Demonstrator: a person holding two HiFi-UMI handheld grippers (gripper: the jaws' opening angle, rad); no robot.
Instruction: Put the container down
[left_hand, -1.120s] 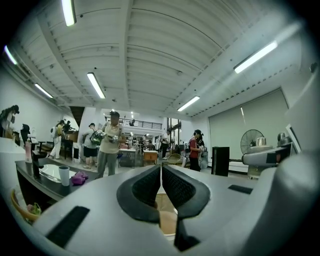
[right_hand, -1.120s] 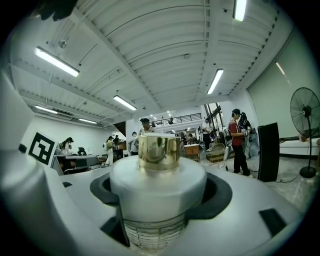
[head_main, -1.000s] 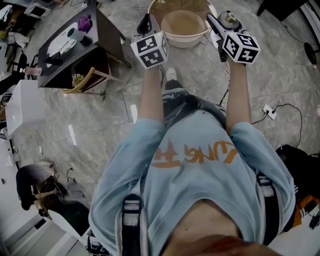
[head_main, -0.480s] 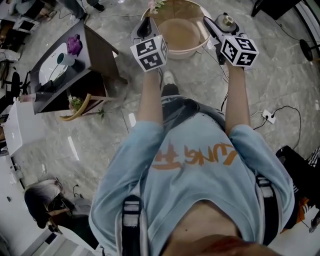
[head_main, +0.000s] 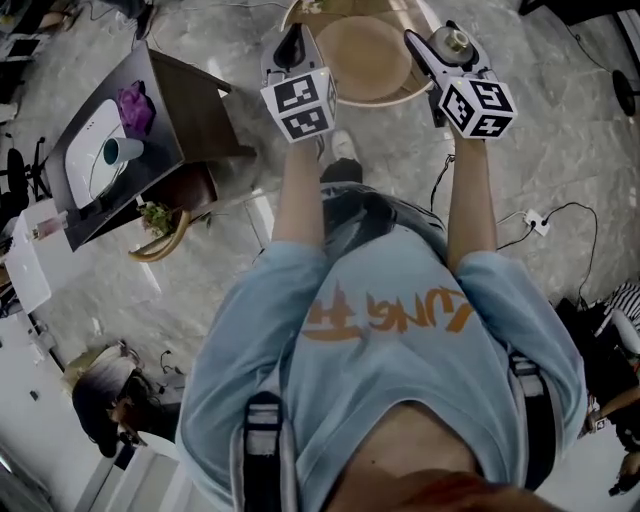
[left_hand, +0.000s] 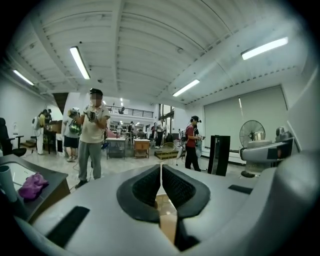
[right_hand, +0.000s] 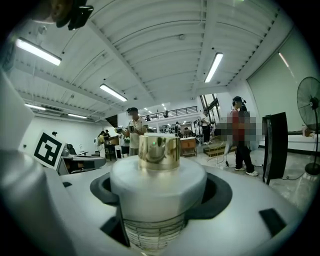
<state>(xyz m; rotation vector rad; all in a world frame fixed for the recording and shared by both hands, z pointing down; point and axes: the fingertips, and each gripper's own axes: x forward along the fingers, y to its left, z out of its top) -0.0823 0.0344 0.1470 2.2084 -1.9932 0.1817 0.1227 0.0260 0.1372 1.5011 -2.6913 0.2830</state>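
Glass container with a white collar and a gold cap (right_hand: 157, 182) – upright and clamped between the fingers (right_hand: 220, 192) of the right gripper (right_hand: 161, 200), the white collar filling the gap from pad to pad. Held in the air at the end of the outstretched right arm, above the grey marble floor (head_main: 560, 150), just beside the right rim of a round beige basin (head_main: 365, 55). Not resting on any surface.

Left gripper (left_hand: 160, 185) clenched, its dark ribbed fingers (left_hand: 142, 192) pressed almost together, with a thin beige edge showing low between them – in the head view its tip sits at the left rim of the basin, apparently pinching it. Basin off the floor too, between the two grippers.

Down to the left, well apart from both grippers: a dark wooden counter (head_main: 190, 110) carrying a crumpled purple cloth (head_main: 131, 103) and a pale cup (head_main: 118, 150). Light blue shirt with orange lettering (head_main: 380, 340) filling the lower head view. Several people standing farther off in the hall in both gripper views.
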